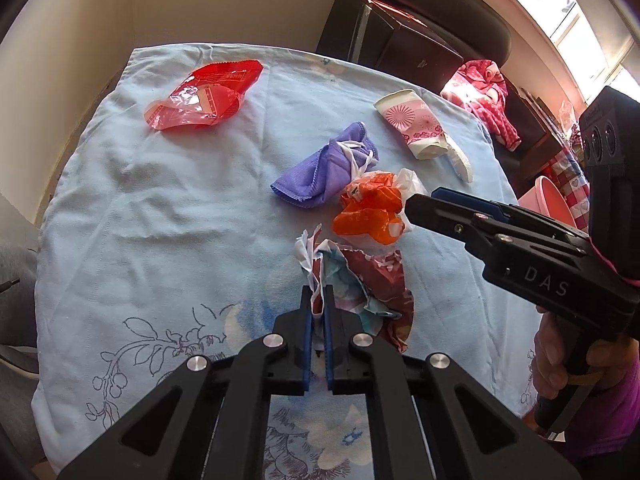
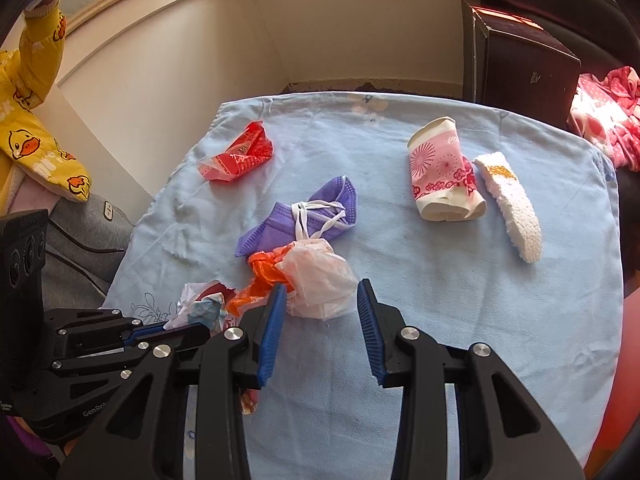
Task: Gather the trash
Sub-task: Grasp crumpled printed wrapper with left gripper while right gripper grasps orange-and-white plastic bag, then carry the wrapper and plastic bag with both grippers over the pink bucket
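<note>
Crumpled paper scrap (image 1: 360, 284) sat pinched in the left gripper (image 1: 318, 300); at its one o'clock, the right gripper (image 2: 320, 304) stood agape beside the orange-and-white plastic bag (image 2: 316, 280).

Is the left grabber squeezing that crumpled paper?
Touching. The left wrist view shows the left gripper with its blue pads pinched shut on a white fold of the crumpled paper; no gap shows on either side.

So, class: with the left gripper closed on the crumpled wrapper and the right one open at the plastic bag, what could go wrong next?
1. The left gripper pinches only an edge of the crumpled wrapper; it may tear or slip.
2. The orange-and-white plastic bag touches the purple face mask; its straps may get dragged along.
</note>
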`<state>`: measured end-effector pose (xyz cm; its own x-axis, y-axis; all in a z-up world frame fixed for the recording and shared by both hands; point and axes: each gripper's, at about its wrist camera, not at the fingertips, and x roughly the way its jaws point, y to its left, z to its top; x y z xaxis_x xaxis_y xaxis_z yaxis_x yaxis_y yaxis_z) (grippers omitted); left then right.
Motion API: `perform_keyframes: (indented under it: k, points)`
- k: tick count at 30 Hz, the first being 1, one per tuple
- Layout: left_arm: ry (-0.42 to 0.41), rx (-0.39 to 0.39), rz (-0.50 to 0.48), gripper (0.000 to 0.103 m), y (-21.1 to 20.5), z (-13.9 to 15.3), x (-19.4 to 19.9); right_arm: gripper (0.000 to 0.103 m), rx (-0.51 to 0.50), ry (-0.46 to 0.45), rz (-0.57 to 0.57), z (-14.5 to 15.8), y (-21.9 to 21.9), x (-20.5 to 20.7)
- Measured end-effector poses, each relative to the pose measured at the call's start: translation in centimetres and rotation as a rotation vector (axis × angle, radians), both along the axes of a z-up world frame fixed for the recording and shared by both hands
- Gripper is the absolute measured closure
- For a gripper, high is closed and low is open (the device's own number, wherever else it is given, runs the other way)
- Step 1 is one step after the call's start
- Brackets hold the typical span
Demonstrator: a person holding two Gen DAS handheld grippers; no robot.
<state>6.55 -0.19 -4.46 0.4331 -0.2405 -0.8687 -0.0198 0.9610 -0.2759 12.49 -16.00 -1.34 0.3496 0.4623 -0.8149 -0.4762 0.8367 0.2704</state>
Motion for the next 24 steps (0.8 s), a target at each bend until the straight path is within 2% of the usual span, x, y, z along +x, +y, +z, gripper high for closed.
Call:
perform_keyframes:
  k: [6,7,8,9,15,19,22,23,24]
  points:
    - [-0.009,-0.005,0.004,0.099,0.4,0.4,-0.5,0.065,-0.006,-0.039,0.028,0.3,1.3,1.5]
    - [-0.008,-0.005,0.006,0.099,0.4,0.4,-0.6,0.063,0.009,-0.033,0.03,0.1,1.3,1.8]
    - [-0.007,-0.006,0.007,0.099,0.5,0.5,-0.7,0.056,0.014,-0.03,0.022,-0.1,1.3,2.0]
    - [-0.006,-0.005,0.008,0.099,0.5,0.5,-0.8,0.055,0.017,-0.024,0.015,-0.2,1.2,2.2]
    - [-0.007,-0.001,0.008,0.099,0.5,0.6,-1.0,0.054,0.135,0.104,0.054,-1.0,0.4,1.9]
    - [-0.006,-0.003,0.005,0.099,0.3,0.7,-1.1,0.055,0.152,0.167,0.072,-1.5,-0.2,1.3]
    - [-0.008,0.0,0.003,0.099,0.2,0.7,-1.3,0.055,0.158,0.179,0.077,-1.9,-0.9,0.5]
    - [-0.009,0.002,0.004,0.099,0.2,0.8,-1.4,0.061,0.15,0.177,0.08,-2.0,-1.0,0.2]
    - [-0.009,0.003,0.004,0.099,0.2,0.8,-1.4,0.062,0.144,0.173,0.081,-2.0,-1.0,-0.2]
